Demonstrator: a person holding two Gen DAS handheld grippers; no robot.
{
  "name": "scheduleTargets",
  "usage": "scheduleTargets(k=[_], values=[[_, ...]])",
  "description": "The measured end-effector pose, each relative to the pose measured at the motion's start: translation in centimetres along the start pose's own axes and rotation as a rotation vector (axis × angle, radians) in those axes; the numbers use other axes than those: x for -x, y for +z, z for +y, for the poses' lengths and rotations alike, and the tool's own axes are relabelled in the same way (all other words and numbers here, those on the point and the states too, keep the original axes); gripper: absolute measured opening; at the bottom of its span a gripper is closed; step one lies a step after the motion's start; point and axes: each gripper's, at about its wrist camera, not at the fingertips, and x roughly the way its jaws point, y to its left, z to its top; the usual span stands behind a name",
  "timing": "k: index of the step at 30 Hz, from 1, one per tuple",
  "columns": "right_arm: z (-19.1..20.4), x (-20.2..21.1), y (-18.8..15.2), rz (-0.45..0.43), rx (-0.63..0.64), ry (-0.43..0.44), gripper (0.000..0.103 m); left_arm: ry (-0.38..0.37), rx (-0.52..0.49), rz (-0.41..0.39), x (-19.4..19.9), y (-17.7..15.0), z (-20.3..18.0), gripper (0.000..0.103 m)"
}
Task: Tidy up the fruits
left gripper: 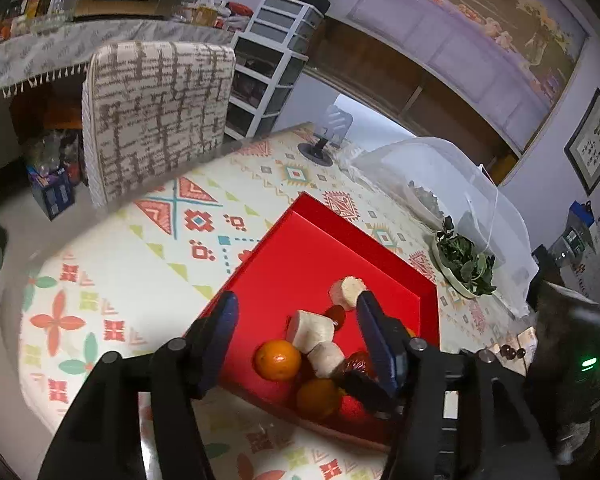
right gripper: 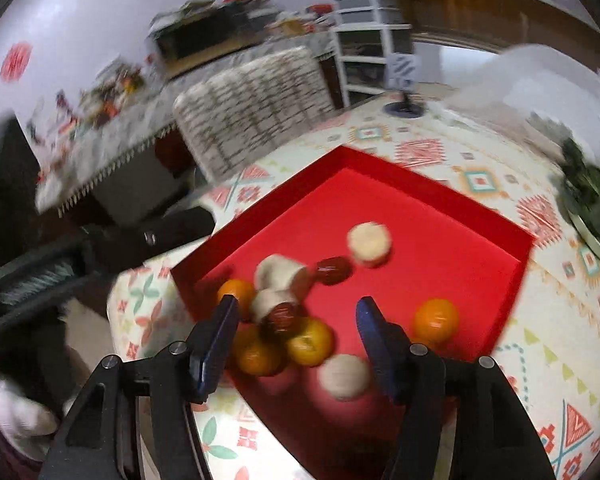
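Left wrist view
Left claw (left gripper: 296,312): jaws stand wide, nothing between the pads.
Red tray (left gripper: 312,240): ahead of and under the claw, on the patterned bench (left gripper: 140,248).
Orange (left gripper: 278,360): between the fingers, near the claw's base; a second orange (left gripper: 318,398) closer in and lower.
Pale cut pieces (left gripper: 314,330): stacked just right of the first orange; one more (left gripper: 348,290) by the right fingertip.
Dark red fruit (left gripper: 336,314): between the pale pieces.
Bowl of greens (left gripper: 466,264): well right of the claw, beside a white mesh cover (left gripper: 452,176).
Chair (left gripper: 156,116): far ahead, left.

Right wrist view (blurred)
Right claw (right gripper: 296,312): jaws wide, holding nothing.
Red tray (right gripper: 440,216): ahead of and beneath the claw.
Oranges (right gripper: 310,340): clustered by the left finger; one orange (right gripper: 436,320) right of the right finger.
Pale cut pieces (right gripper: 280,272): ahead; one (right gripper: 344,376) low between the fingers, another (right gripper: 369,242) farther off.
Dark red fruit (right gripper: 332,270): ahead, centre.
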Motion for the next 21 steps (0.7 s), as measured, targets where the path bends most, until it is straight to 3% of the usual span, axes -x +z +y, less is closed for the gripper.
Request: scheduleTargets(k=[2, 5, 8, 10, 15, 21], values=[[0.5, -1.4, 0.0, 0.034, 0.062, -0.12, 0.065, 0.013, -0.022, -0.01, 0.4, -0.1, -0.2, 0.063], [-1.7, -1.0, 0.1, -0.001, 0.027, -0.274, 0.065, 0.012, -0.036, -0.016, 0.7, -0.3, -0.3, 0.063], [-4.3, 0.5, -0.3, -0.006, -0.052, -0.282, 0.066, 0.013, -0.053, -0.015, 0.6, -0.6, -0.5, 0.063], [-5.9, 1.9, -0.9, -0.019, -0.086, -0.335, 0.066, 0.01, -0.058, -0.012, 0.5, -0.9, -0.7, 0.064], [-9.4, 6.0, -3.0, -0.083, -0.265, -0.257, 0.068, 0.008, -0.076, -0.017, 0.9, -1.5, -1.4, 0.064], [-11.8, 8.6, -5.9, -0.139, -0.409, -0.228, 0.07, 0.021, -0.095, -0.029, 1.6, -2.2, -2.3, 0.067]])
